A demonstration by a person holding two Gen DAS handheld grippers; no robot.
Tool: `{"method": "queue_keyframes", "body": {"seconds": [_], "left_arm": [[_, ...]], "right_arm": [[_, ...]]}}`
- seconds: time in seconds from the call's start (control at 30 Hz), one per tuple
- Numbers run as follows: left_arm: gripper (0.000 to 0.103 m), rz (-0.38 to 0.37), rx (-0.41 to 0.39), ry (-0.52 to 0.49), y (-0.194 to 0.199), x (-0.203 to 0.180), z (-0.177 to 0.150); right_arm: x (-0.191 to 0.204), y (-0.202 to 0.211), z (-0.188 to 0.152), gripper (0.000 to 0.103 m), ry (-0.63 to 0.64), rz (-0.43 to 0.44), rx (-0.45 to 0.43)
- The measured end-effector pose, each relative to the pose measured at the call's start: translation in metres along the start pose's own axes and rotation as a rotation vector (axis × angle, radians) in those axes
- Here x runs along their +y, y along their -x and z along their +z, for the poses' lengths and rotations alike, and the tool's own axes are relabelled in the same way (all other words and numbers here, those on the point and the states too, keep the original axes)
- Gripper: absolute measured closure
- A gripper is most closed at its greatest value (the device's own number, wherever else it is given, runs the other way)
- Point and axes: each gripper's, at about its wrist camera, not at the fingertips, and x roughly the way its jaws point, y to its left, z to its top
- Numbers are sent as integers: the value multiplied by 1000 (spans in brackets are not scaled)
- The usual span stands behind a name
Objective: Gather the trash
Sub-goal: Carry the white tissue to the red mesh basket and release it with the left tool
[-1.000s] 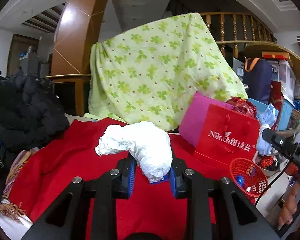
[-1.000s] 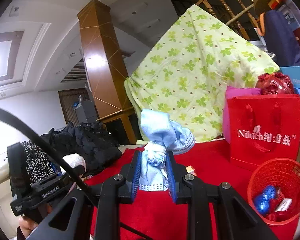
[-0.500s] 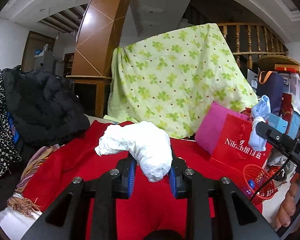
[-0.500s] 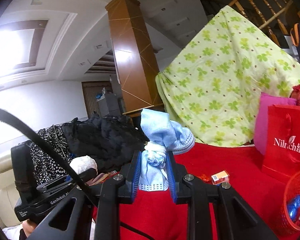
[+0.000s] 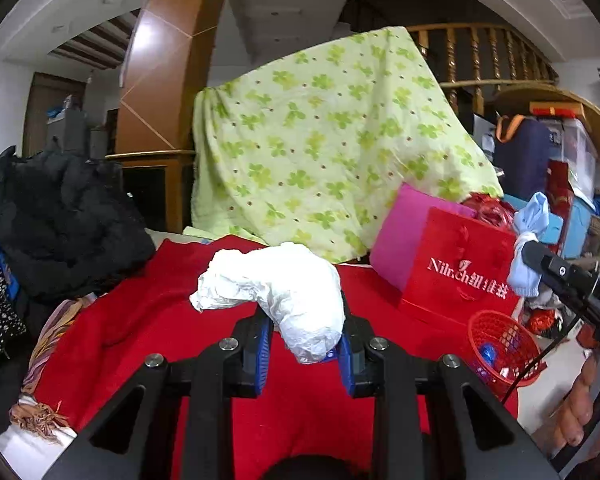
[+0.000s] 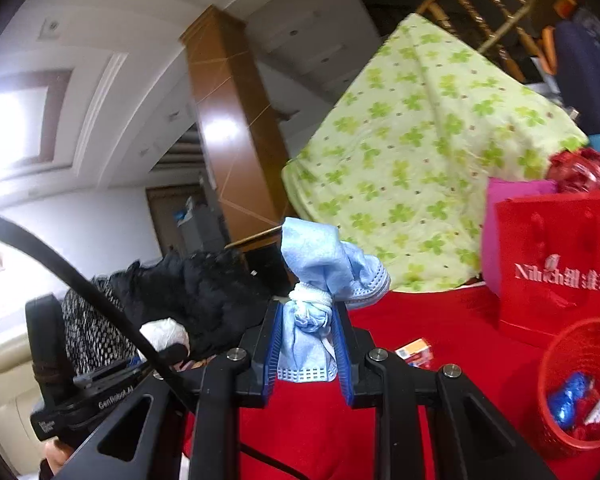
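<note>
Holding trash in both hands above the red-covered worktop [image 5: 140, 320].

Left hand-held gripper [image 5: 304, 344] is clamped on a crumpled white tissue wad [image 5: 284, 292]; right hand-held gripper [image 6: 306, 344] is clamped on a knotted blue face mask [image 6: 320, 276]. A red mesh basket [image 6: 580, 384] with wrappers sits at the right, beside a red gift bag [image 6: 560, 264].

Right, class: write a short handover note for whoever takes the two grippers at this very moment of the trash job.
Left gripper: shut on a crumpled white tissue, held above the red cloth.
Right gripper: shut on a knotted blue face mask.
Red basket: on the cloth to the right, already holding blue wrappers.
Done: both pieces picked up.
Left: drop both in the basket, probably; then fetch the small orange packet on the cloth.
</note>
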Motion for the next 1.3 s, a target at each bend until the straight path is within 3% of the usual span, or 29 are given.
{"method": "queue_keyframes", "body": {"seconds": [0.37, 0.6, 0.9, 1.13, 1.3], "left_arm": [[73, -88, 88, -71, -42, -64, -1], [73, -250, 163, -135, -66, -120, -8], [73, -446, 253, -215, -96, -204, -10], [72, -575, 320, -281, -124, -281, -16], [71, -616, 353, -329, -145, -325, -26]], "right_arm": [[-78, 52, 11, 77, -50, -174, -88], [-136, 110, 19, 77, -141, -307, -167], [-190, 170, 15, 75, -257, -401, -226], [-233, 173, 2, 75, -355, -446, -204], [-268, 154, -15, 74, -436, -429, -154]]}}
